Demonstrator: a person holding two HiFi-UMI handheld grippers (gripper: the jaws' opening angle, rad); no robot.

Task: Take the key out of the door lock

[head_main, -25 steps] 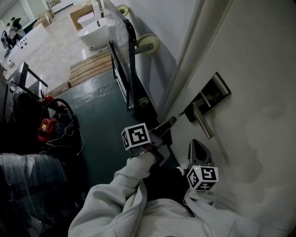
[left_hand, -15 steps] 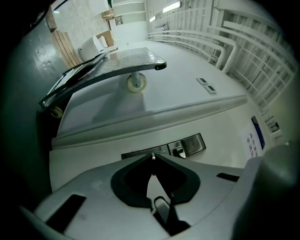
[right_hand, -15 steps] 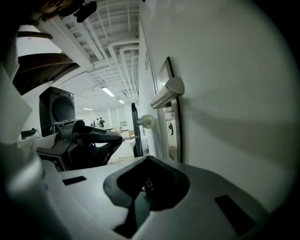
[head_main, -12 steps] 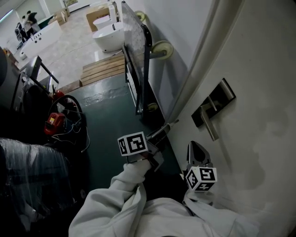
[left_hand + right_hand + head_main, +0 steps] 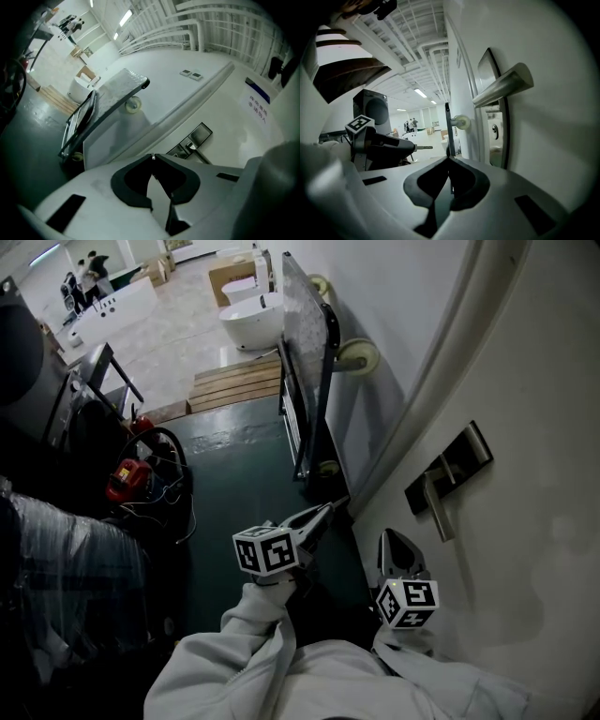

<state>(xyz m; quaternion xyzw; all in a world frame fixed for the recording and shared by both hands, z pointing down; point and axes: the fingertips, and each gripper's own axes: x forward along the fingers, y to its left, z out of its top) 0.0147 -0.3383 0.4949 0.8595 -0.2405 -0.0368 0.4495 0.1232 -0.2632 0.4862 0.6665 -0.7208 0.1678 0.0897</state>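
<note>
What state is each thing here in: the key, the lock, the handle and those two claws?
Left gripper: shut on the key.
Right gripper: shut, nothing between its jaws.
Key: out of the lock, sticking from the left gripper's tips.
Keyhole: empty.
Door handle: touched by neither gripper.

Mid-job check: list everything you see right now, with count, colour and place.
door: 1, white, right
handle: 1, silver, on door
lock plate: 1, dark, behind handle
key: 1, metal, held away from lock plate
trolley: 1, grey, against wall
pallet: 1, wooden, beyond trolley
tub: 1, white, behind pallet
tool: 1, red, floor left
left gripper: 1, grey, shut on key
right gripper: 1, grey, shut, empty, beside door
</note>
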